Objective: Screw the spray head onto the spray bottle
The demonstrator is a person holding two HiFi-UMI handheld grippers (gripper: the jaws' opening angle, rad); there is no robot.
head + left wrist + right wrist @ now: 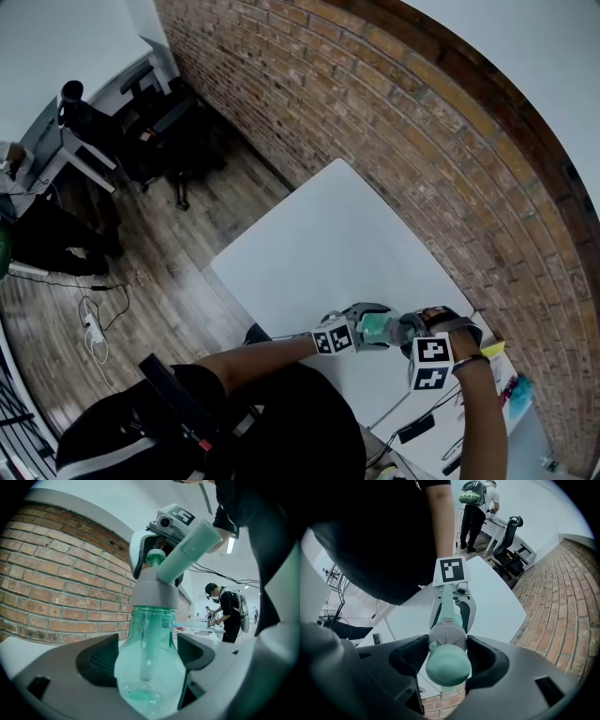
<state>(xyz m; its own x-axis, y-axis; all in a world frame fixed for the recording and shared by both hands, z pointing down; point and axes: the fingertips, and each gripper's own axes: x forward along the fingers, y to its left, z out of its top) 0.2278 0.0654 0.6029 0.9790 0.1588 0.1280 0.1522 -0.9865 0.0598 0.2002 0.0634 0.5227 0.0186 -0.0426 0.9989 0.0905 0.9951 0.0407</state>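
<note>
L gripper (148,657) fingers clamped on spray bottle (149,677) body, upright, above table (319,244) edge. R gripper (447,654) directly above, pointing down along bottle axis, fingers snug on spray head (447,638) collar at neck.

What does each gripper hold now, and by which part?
The left gripper holds the spray bottle by its body. The right gripper appears to grip the spray head by its grey collar.

You're in what looks like an office or lab: brick wall (394,122), wood-plank floor (150,272), white tabletop (328,253), black office chairs (164,117), and another person (228,611) standing at a far table.
</note>
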